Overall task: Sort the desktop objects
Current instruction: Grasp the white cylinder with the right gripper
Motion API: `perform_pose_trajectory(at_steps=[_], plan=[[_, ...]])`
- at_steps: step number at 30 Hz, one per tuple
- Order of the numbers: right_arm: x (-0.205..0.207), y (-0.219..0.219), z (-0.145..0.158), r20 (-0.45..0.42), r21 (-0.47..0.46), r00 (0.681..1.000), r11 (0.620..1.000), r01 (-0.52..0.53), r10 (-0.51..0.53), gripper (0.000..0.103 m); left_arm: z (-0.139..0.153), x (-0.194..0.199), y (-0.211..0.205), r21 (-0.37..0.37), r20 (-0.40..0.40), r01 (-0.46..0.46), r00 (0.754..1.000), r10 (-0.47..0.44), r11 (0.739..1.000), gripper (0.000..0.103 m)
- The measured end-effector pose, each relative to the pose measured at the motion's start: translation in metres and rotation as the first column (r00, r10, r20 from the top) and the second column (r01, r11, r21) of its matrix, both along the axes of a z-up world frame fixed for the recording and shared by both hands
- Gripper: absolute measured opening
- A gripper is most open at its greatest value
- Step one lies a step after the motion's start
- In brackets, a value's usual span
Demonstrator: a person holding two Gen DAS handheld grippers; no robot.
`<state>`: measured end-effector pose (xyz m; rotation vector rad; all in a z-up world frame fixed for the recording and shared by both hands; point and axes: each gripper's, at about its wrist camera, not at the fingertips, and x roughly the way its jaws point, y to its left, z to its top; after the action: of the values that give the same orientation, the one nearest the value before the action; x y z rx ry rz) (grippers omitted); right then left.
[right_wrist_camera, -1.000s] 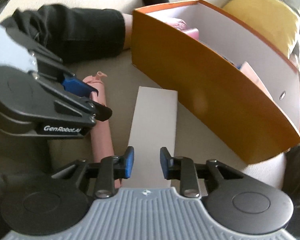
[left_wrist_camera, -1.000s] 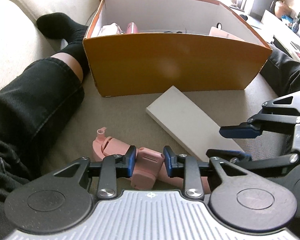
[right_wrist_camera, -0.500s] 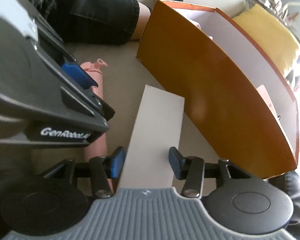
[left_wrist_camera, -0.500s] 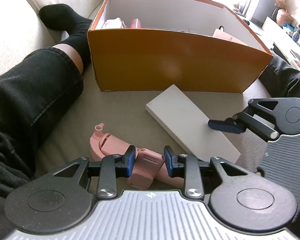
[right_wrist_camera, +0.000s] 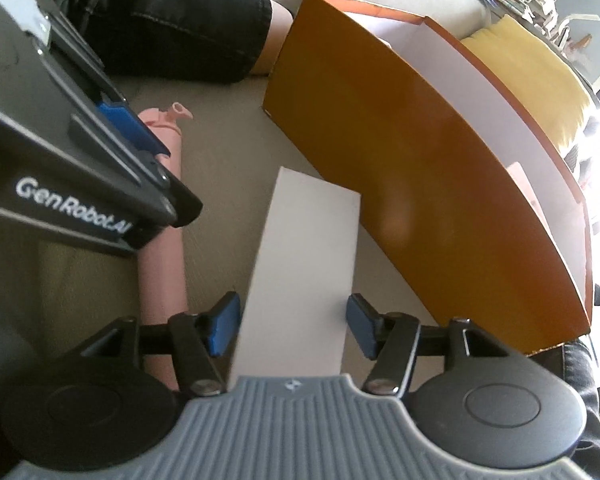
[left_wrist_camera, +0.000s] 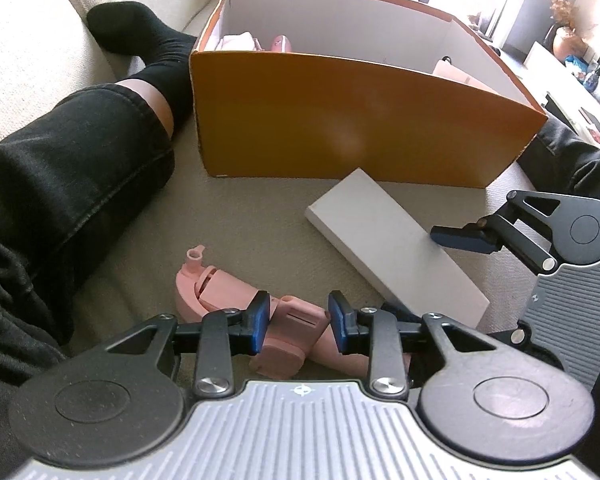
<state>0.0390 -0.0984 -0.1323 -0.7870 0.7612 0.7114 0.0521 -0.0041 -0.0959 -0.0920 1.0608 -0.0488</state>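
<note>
My right gripper (right_wrist_camera: 293,326) straddles the flat white rectangular box (right_wrist_camera: 306,272) lying beside the orange cardboard box (right_wrist_camera: 412,200) — jaws opening, pads clear of it. My left gripper (left_wrist_camera: 299,323) brackets the pink plastic folding handle (left_wrist_camera: 288,332) — grip undetermined.

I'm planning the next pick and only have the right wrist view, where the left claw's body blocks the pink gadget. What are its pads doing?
Observer: The left claw has the pink gadget's blocky middle between its pads, which sit against both sides. The gadget lies on the sofa.
Operator: Thanks. Of the orange box I see only its white inner walls. Is anything inside?
Observer: Yes. The left wrist view shows a pale bundle and a rounded pink item in its far left corner.
</note>
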Motion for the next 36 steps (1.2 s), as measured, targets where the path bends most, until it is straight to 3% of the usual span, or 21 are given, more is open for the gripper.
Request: perform_pose_trajectory(at_steps=[2,4,11,12,13,17,22,26,29,33,36], plan=[[0.002,-0.002,0.003,-0.014,0.011,1.000,1.000,0.018,-0.018,0.058,0.000,0.000,-0.003,0.013,0.004,0.005,1.000,-0.005,1.000,0.036],[0.004,-0.007,0.011,-0.042,0.050,0.999,0.999,0.021,-0.019,0.040,0.002,-0.001,-0.004,0.017,0.011,0.011,1.000,-0.012,1.000,0.036],[0.020,-0.031,0.036,-0.165,0.155,0.984,0.983,0.099,-0.073,0.018,0.005,-0.004,-0.003,0.013,0.028,0.009,1.000,-0.009,1.000,0.036],[0.026,-0.037,0.041,-0.205,0.185,0.975,0.975,0.120,-0.081,0.006,0.005,-0.004,-0.002,0.009,0.031,0.007,1.000,-0.007,1.000,0.036],[0.033,-0.045,0.046,-0.267,0.223,0.960,0.963,0.151,-0.089,0.001,0.005,-0.004,-0.002,0.005,0.032,0.006,0.999,-0.006,1.000,0.036],[0.052,-0.065,0.052,-0.358,0.266,0.927,0.939,0.219,-0.114,0.001,0.005,-0.004,-0.002,0.005,0.034,0.007,0.999,-0.007,1.000,0.036],[0.052,-0.061,0.054,-0.321,0.245,0.941,0.950,0.195,-0.110,0.003,0.004,-0.003,-0.002,0.004,0.032,0.003,0.999,-0.003,1.000,0.036],[0.073,-0.070,0.054,-0.254,0.208,0.945,0.943,0.261,-0.205,0.000,0.004,-0.003,0.000,-0.008,0.030,-0.003,1.000,0.003,1.000,0.036],[0.084,-0.080,0.052,-0.283,0.227,0.933,0.930,0.290,-0.222,0.000,0.003,-0.001,-0.002,-0.004,0.031,0.000,1.000,0.000,1.000,0.036],[0.084,-0.077,0.052,-0.248,0.218,0.945,0.938,0.268,-0.213,0.004,0.002,0.000,-0.003,0.003,0.025,-0.001,1.000,0.001,1.000,0.036],[0.087,-0.080,0.056,-0.270,0.236,0.942,0.934,0.267,-0.201,0.006,0.004,-0.001,-0.003,0.006,0.035,0.003,0.999,-0.003,1.000,0.036]])
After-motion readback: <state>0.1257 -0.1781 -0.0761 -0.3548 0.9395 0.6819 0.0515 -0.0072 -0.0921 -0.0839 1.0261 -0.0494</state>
